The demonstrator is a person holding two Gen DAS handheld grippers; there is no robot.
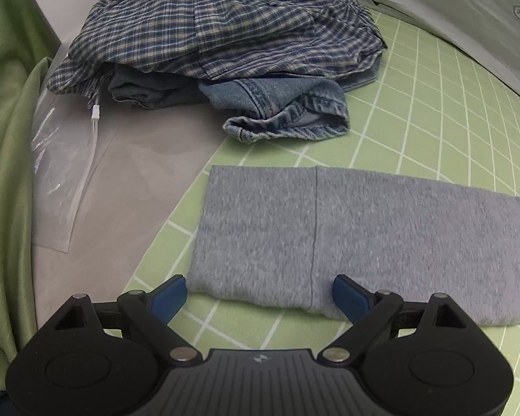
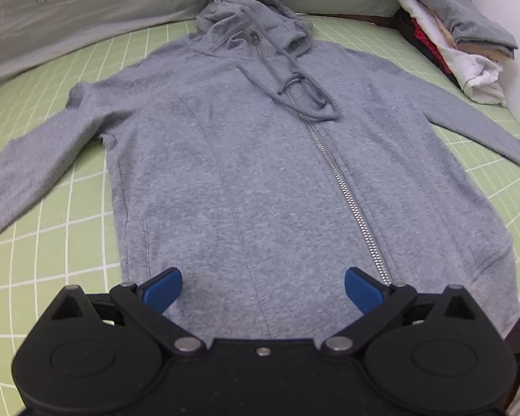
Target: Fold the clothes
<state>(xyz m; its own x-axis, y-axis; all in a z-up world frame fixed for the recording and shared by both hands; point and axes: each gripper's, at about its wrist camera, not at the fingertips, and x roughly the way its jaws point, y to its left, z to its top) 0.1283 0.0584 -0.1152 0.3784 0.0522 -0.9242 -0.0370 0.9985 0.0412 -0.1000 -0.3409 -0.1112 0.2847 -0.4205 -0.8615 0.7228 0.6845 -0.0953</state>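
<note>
A grey zip-up hoodie (image 2: 260, 159) lies flat, front up, on the green grid mat (image 2: 45, 242), hood at the far end and both sleeves spread out. My right gripper (image 2: 262, 287) is open and empty over the hoodie's bottom hem, left of the zipper (image 2: 343, 187). In the left wrist view, the end of the hoodie's sleeve (image 1: 346, 239) lies flat on the mat (image 1: 433, 104). My left gripper (image 1: 260, 294) is open and empty, its blue fingertips astride the near edge of the sleeve cuff.
A heap of unfolded clothes, a plaid shirt (image 1: 225, 24) over denim (image 1: 284, 111), sits at the far left. A clear zip bag (image 1: 62, 170) lies on the grey surface beside green fabric (image 1: 3, 173). A stack of folded clothes (image 2: 457, 41) sits at the far right.
</note>
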